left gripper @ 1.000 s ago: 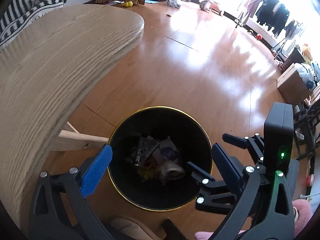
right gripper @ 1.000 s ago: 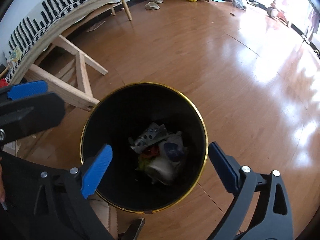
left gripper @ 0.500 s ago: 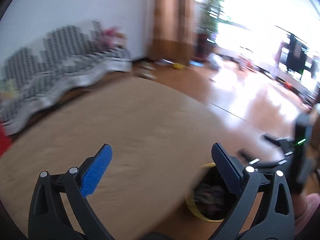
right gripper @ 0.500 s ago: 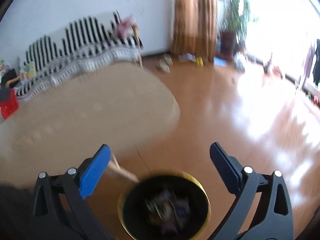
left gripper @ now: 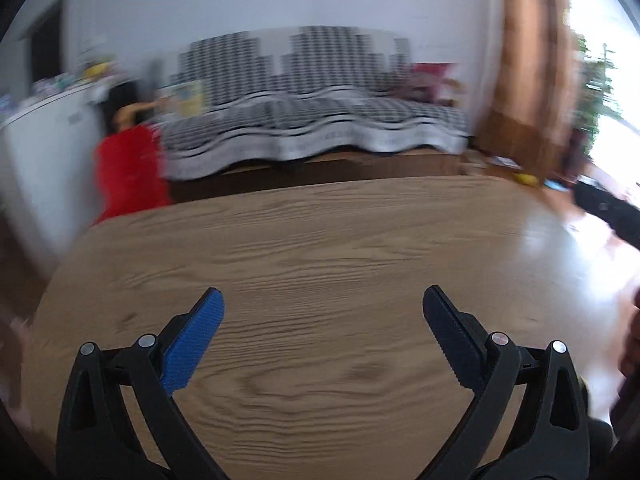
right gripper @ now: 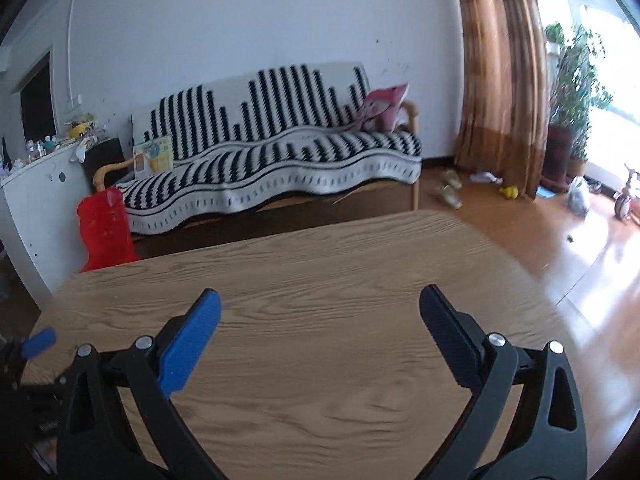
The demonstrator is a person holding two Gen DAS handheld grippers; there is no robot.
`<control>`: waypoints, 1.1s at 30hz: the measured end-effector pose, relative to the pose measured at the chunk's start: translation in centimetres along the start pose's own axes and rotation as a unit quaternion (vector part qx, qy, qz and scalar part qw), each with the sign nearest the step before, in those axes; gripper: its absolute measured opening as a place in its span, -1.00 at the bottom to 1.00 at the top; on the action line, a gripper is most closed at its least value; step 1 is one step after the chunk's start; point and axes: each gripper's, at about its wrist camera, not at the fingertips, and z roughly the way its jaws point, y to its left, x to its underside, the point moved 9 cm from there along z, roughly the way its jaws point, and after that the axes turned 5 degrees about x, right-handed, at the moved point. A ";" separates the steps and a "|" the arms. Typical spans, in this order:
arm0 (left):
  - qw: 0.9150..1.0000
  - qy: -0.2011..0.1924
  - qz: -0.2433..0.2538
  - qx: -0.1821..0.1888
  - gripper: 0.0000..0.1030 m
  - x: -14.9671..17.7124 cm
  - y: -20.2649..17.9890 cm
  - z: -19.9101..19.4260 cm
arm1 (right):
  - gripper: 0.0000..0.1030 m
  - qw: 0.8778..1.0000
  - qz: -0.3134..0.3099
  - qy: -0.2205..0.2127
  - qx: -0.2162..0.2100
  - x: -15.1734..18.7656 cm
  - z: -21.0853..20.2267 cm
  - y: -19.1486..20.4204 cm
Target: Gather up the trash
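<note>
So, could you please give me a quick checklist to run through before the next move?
1. Left gripper open and holding nothing: ok.
2. Right gripper open and holding nothing: ok.
3. Both grippers over the table: ok.
4. Trash visible on the table to pick: not ok, none shows.
5. Bin in view for a drop: not ok.
6. Left view sharp enough to aim: not ok, blurred.

No text, label, brand or number can be read in either view. The one printed item is a booklet (right gripper: 153,157) with a yellow picture, propped on the striped sofa (right gripper: 280,152) at left of centre in the right wrist view; its print is too small to make out. In the left wrist view the same area is blurred.
</note>
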 end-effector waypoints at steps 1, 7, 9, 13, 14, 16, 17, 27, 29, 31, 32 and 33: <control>0.999 -0.003 -0.013 -0.041 0.88 0.1 1.6 0.8 | 0.86 1.000 0.000 -0.001 0.003 0.0 0.9 0.9; 0.995 0.019 -0.026 -0.093 0.87 2.6 5.9 5.1 | 0.86 0.999 -0.021 0.038 0.006 4.3 7.1 5.1; 0.997 0.041 -0.037 -0.062 0.87 2.8 6.3 6.2 | 0.86 0.995 -0.011 0.091 -0.033 5.4 8.8 6.3; 0.997 0.026 -0.055 -0.052 0.88 2.2 6.5 6.4 | 0.86 0.995 -0.036 0.090 -0.015 5.0 10.1 6.9; 0.997 0.029 -0.059 -0.045 0.88 2.4 6.4 6.6 | 0.86 0.995 -0.041 0.093 -0.016 5.1 10.3 7.1; 0.996 0.045 -0.065 -0.030 0.88 2.9 5.9 7.4 | 0.86 0.994 -0.043 0.101 -0.024 5.5 10.6 7.4; 0.996 0.053 -0.066 -0.025 0.88 3.0 5.6 7.9 | 0.86 0.993 -0.043 0.105 -0.025 5.9 10.4 7.4; 0.997 0.060 -0.050 -0.008 0.88 4.2 4.3 7.7 | 0.86 0.993 -0.027 0.113 -0.025 6.9 9.2 5.5; 0.996 0.065 -0.054 -0.005 0.87 4.4 4.3 7.9 | 0.86 0.993 -0.032 0.112 -0.023 7.0 9.1 5.3; 0.996 0.067 -0.055 -0.007 0.88 4.6 4.3 7.9 | 0.86 0.993 -0.035 0.110 -0.019 7.1 8.9 5.0; 0.996 0.067 -0.054 -0.008 0.87 4.6 4.3 7.8 | 0.86 0.993 -0.035 0.109 -0.017 7.1 8.9 4.9; 0.996 0.067 -0.052 -0.010 0.87 4.6 4.3 7.8 | 0.86 0.993 -0.035 0.109 -0.017 7.1 8.8 4.8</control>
